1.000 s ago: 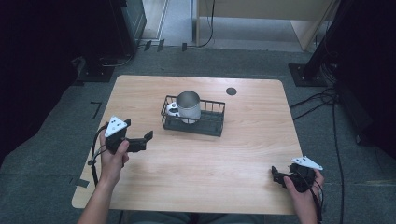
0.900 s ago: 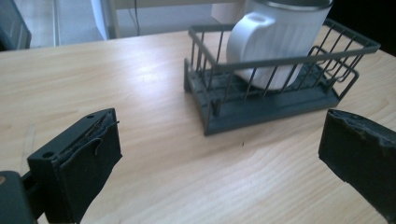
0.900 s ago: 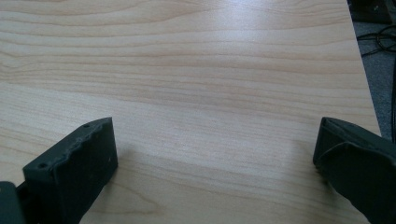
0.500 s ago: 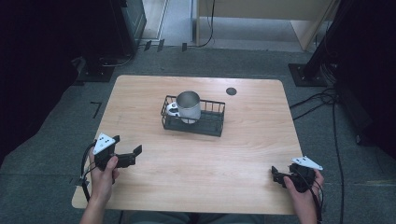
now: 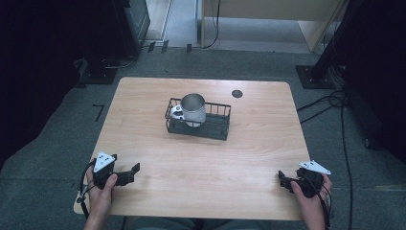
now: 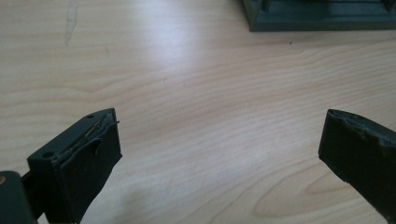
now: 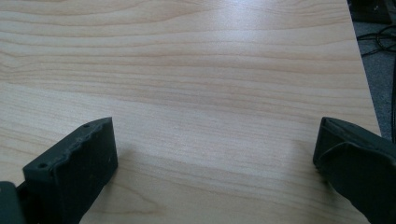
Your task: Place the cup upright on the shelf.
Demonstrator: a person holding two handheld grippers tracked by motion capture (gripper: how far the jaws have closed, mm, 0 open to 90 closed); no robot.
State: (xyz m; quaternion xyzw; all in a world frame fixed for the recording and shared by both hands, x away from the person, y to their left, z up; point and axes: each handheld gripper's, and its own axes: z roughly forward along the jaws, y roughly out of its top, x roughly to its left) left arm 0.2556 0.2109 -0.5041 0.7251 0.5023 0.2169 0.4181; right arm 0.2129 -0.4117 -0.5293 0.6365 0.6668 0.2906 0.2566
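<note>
Metal cup [image 5: 194,109] stands upright in the left half of the black wire basket [image 5: 218,128], open end up, with a small white item [image 5: 177,114] tucked against its left side; can't tell what that item is. The basket sits mid-table, slightly toward the far edge, a small dark round spot [image 5: 237,93] on the wood beyond its right end.

Both grippers are well apart from the basket, low at the near corners of the table [image 5: 249,163]. Left gripper [image 5: 133,171] at the near-left corner: jaws spread wide, nothing between them, bare wood in the gap. The left gripper view has the basket's base [image 6: 322,18] far off at the top edge. Right gripper [image 5: 282,178] at the near-right corner: jaws also wide apart and empty, the right gripper view looking across bare wood to the table's edge.

Read on progress: cup is seated in the basket, nothing loose on the table, both hands parked clear. Looks like the placing is done and this is the rest pose. If anything is left, it's taking the cup back out, which would mean a full reach from either corner. Nothing in contact now.
</note>
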